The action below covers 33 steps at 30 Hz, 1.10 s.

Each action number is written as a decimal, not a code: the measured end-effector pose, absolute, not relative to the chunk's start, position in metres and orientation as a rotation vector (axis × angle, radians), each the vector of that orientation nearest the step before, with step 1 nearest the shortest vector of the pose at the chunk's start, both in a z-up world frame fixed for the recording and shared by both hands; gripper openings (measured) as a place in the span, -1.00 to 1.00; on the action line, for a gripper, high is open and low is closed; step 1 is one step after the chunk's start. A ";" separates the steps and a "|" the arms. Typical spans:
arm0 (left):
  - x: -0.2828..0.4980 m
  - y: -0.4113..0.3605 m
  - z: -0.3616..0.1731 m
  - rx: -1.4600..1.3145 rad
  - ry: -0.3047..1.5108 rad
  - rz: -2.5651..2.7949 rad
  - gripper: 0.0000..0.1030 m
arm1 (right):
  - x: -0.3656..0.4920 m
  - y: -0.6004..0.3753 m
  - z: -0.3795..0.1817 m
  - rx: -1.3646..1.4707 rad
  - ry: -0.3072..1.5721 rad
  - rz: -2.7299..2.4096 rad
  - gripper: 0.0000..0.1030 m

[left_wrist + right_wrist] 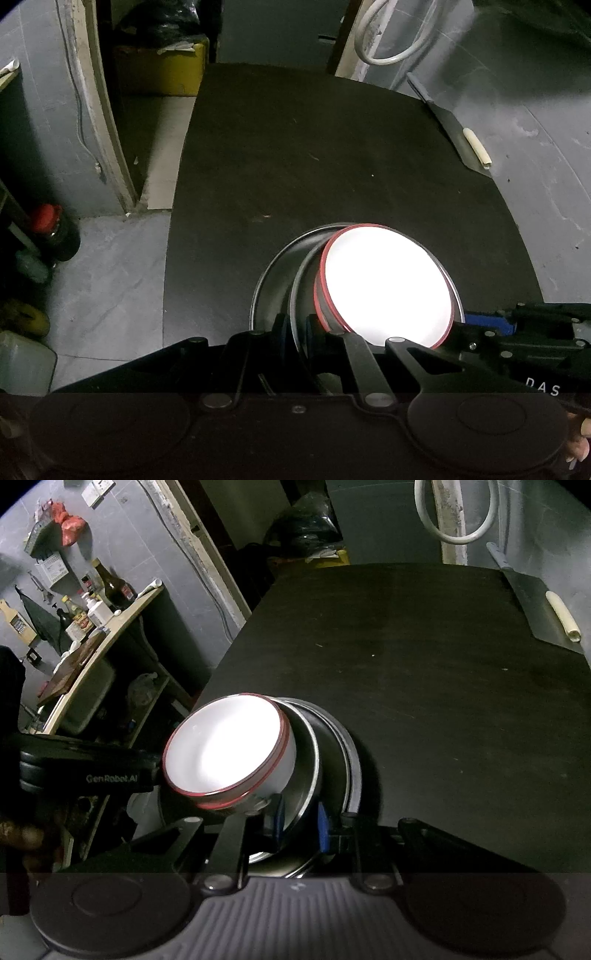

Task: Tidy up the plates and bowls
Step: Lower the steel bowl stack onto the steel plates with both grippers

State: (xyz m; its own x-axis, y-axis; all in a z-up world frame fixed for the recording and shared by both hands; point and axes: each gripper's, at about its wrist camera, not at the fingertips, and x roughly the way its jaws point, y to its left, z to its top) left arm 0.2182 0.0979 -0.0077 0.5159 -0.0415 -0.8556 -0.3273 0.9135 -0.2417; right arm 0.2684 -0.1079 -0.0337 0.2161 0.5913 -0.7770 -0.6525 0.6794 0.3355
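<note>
Two nested white bowls with red rims (pixel 384 288) (pixel 225 749) sit in a tilted stack of steel plates (pixel 273 273) (pixel 332 753), held just over the black table (pixel 314 147) (pixel 424 664). My left gripper (pixel 297 328) is shut on a steel plate's rim at the stack's near side. My right gripper (pixel 301 821) is shut on the steel rims from the opposite side, and its blue pad shows at the right of the left wrist view (pixel 487 323). The left gripper's body (pixel 88 771) shows beside the bowls, its fingertips hidden behind them.
A cleaver with a white handle (pixel 461 136) (pixel 532 609) lies at the table's far right. A white hose loop (pixel 391 33) hangs on the wall behind. Left of the table are a yellow box (pixel 162 70), floor bottles (pixel 51 232) and a shelf with bottles (pixel 96 605).
</note>
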 end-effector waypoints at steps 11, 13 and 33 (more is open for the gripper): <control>0.220 0.101 -0.006 -0.394 1.015 0.183 -0.83 | 0.270 -0.104 -0.034 -0.050 1.036 0.847 -0.58; 0.221 0.102 -0.006 -0.394 1.013 0.182 -0.83 | 0.270 -0.104 -0.035 -0.043 1.035 0.842 -0.58; 0.226 0.105 -0.003 -0.386 1.011 0.186 -0.80 | 0.268 -0.100 -0.035 -0.030 1.017 0.802 -0.55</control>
